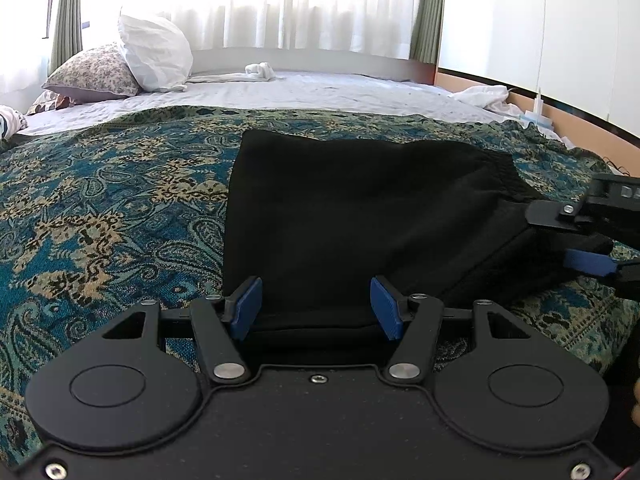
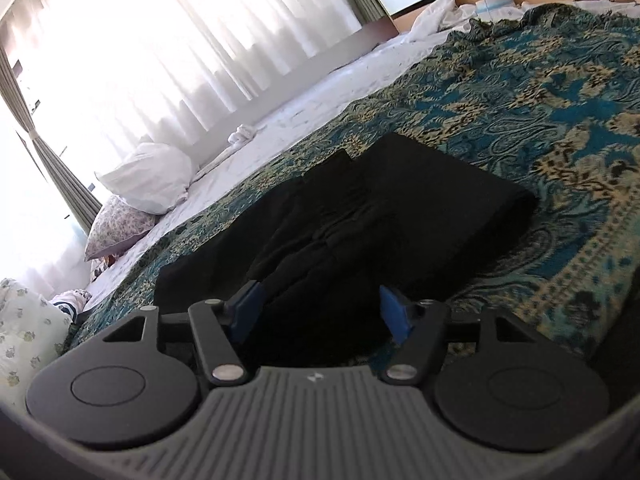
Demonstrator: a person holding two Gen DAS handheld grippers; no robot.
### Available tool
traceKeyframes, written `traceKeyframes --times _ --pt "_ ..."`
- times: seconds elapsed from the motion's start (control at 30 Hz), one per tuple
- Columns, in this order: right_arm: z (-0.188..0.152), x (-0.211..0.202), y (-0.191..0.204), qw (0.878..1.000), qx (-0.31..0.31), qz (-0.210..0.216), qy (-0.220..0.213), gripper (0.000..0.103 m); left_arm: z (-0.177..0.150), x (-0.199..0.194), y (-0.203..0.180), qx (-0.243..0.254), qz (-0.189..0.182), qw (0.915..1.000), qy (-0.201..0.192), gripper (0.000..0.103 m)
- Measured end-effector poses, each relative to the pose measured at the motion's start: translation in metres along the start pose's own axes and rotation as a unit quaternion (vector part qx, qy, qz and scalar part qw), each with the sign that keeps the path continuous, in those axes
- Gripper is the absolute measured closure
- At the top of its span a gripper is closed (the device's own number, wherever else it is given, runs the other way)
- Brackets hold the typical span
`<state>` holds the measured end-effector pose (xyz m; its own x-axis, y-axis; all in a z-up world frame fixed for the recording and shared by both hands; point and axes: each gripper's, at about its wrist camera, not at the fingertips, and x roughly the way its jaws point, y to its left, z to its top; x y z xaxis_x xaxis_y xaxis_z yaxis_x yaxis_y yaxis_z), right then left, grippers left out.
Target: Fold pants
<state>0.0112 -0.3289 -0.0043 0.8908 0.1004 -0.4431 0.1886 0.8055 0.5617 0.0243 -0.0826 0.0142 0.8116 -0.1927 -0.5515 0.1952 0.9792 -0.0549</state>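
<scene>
Folded black pants (image 1: 360, 220) on patterned throw (image 1: 100, 200).
L gripper (image 1: 316, 306) & R gripper (image 2: 320, 312) fingers wide at pants' near edge, gripping nothing.

Bed: teal and tan paisley bedspread (image 1: 100, 208) over white sheet (image 1: 320, 92).
Head end: floral pillow (image 1: 94, 74), white pillow (image 1: 154, 54) leaning on it.
Window: sheer white curtains (image 1: 256, 4), green drapes (image 1: 428, 8), strongly backlit.
Right side: white wall (image 1: 540, 20).

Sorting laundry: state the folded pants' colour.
Plain black folded fabric pants, with no pattern; clearest in the left wrist view.
</scene>
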Motion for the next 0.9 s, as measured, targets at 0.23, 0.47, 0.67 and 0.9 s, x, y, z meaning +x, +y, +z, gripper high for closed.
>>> traceKeyframes --times 0.23,0.47,0.67,0.9 --pt "-0.008 -0.007 0.011 1.0 -0.001 0.012 0.0 0.033 -0.001 0.0 0.002 -0.001 -0.002 1.0 -0.001 0.045" --pt "-0.006 0.01 0.011 0.994 0.074 0.074 0.005 0.033 -0.001 -0.001 0.002 -0.002 -0.002 1.0 -0.003 0.045" --pt "-0.02 0.023 0.012 0.987 0.101 0.112 0.055 0.032 -0.001 -0.002 0.002 -0.002 -0.002 1.0 -0.003 0.045" --pt "-0.03 -0.002 0.021 0.988 0.06 0.131 0.054 0.033 -0.004 -0.002 0.002 -0.002 -0.004 0.9999 -0.011 0.045"
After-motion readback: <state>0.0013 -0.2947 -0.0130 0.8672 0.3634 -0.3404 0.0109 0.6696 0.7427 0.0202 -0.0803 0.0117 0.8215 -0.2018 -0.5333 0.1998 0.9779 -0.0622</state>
